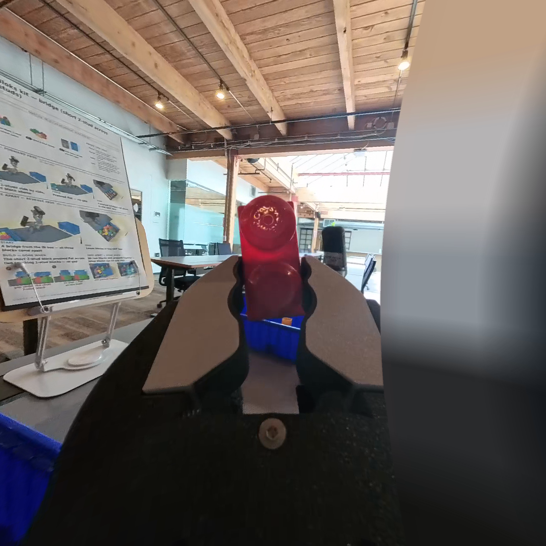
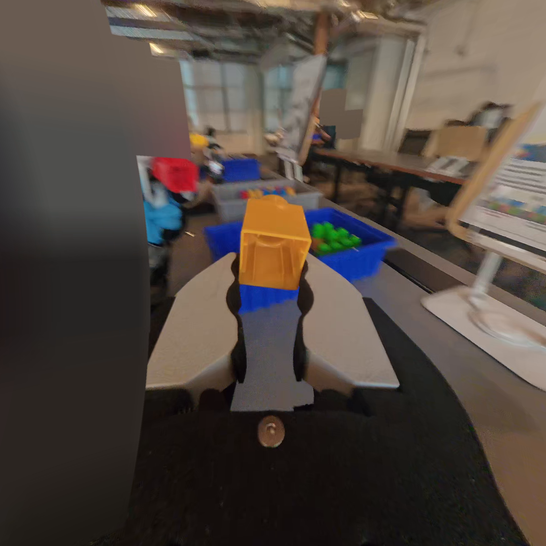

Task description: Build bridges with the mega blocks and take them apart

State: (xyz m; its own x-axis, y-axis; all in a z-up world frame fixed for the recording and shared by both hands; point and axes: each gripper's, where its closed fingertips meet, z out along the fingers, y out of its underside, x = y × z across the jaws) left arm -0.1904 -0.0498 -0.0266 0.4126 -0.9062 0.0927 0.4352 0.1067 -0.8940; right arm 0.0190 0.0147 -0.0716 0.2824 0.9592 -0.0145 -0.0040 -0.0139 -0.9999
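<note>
My left gripper (image 1: 271, 277) is shut on a red two-stud block (image 1: 270, 257), held up with its studs facing the camera. A blue bin (image 1: 271, 336) shows below it between the fingers, with a bit of an orange block (image 1: 286, 321) above its rim. My right gripper (image 2: 270, 267) is shut on an orange one-stud block (image 2: 273, 251), its hollow underside towards the camera. In the right wrist view the red block (image 2: 174, 174) shows at the left in the other gripper, held by a blue-gloved hand (image 2: 161, 215). A blue bin (image 2: 351, 254) with green blocks (image 2: 334, 237) lies just beyond.
An instruction sheet on a metal stand (image 1: 68, 206) is on the table at the left; it also shows at the right in the right wrist view (image 2: 508, 206). A blue bin corner (image 1: 20, 472) is at the lower left. A grey tub of mixed blocks (image 2: 266, 198) and another blue bin (image 2: 240, 168) sit farther back. Spacing between my two grippers at the tips: around 25 cm.
</note>
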